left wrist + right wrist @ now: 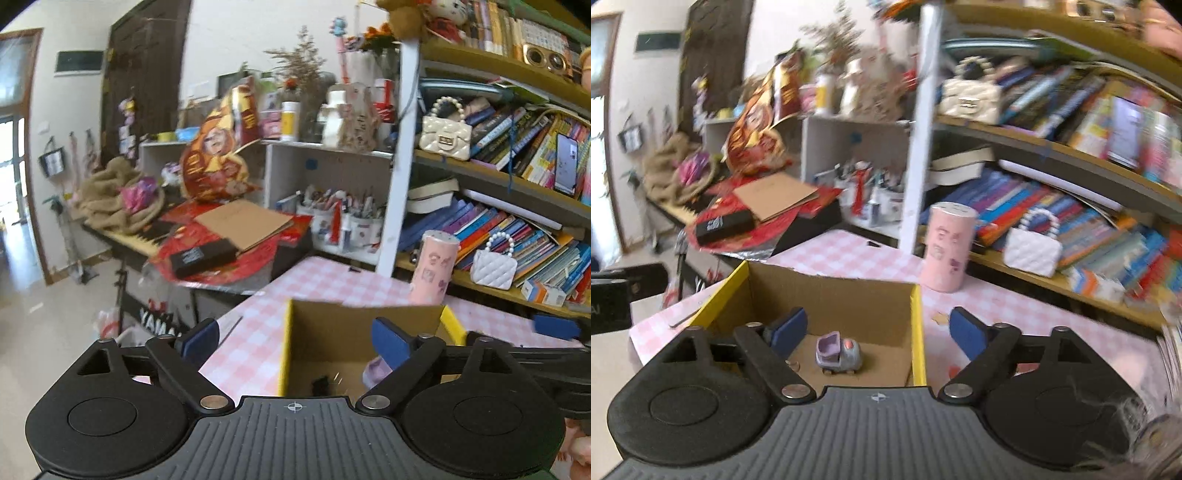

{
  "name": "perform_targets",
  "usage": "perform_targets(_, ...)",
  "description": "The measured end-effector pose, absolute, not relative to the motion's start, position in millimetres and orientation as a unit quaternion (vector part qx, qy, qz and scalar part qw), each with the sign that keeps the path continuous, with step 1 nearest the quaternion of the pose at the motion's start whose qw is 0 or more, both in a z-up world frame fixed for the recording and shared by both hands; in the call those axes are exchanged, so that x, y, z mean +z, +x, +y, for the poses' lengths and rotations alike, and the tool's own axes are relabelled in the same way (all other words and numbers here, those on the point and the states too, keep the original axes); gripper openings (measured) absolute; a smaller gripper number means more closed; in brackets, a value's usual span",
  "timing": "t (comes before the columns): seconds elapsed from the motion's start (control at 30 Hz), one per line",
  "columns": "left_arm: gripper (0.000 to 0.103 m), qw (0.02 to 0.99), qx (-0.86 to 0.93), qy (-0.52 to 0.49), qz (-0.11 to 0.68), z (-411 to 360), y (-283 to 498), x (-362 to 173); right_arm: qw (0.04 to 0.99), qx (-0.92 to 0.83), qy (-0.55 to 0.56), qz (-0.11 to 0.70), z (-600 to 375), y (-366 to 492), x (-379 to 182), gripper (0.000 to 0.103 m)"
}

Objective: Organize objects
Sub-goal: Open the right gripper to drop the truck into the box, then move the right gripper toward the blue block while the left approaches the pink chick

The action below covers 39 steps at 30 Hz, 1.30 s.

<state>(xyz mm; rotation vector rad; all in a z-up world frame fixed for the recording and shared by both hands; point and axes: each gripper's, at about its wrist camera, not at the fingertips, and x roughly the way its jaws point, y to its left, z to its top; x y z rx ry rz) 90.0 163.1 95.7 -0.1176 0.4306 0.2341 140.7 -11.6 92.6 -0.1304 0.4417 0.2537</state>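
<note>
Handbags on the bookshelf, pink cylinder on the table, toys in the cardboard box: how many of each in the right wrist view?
Quilted handbags with pearl handles: 2, a cream one and a white one
Pink cylinder: 1
Purple toy car in the cardboard box: 1
Total: 4

An open cardboard box (pixel 827 295) with yellow outer sides is seen standing upright on the bench (pixel 857 254), which is covered with a pink and white checked cloth. Its brown inside walls are plain. On the floor of the box a small toy car (pixel 837 352) is placed, grey and lilac, with a pink-red spot on top; it stands on its wheels near the middle. In the left wrist view a small dark object (pixel 320 384) is also seen on the box floor, too blurred to be told.
</note>
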Motion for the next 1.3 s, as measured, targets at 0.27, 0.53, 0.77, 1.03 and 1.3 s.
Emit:
perform_targets(0.27,0.096,0.959,0.101,-0.049,0.262,156,26,53,0.971,0.055,-0.024,0.232,-26,52,48,0.098)
perform_targets(0.53,0.096,0.954,0.061,-0.036,0.292,129,-8,22,0.959,-0.002,-0.018,0.282,-43,-7,9,0.098)
perform_targets(0.77,0.096,0.952,-0.003,-0.01,0.305,91,-10,15,0.947,-0.078,0.016,0.31,-85,-27,0,0.097)
perform_targets(1.03,0.1,0.948,-0.081,0.015,0.309,36,1,12,0.937,-0.162,0.043,0.307,-139,-41,1,0.095)
perform_targets(1.3,0.1,0.937,-0.128,0.035,0.324,-19,19,4,0.924,-0.202,0.065,0.318,-190,-34,-4,0.095)
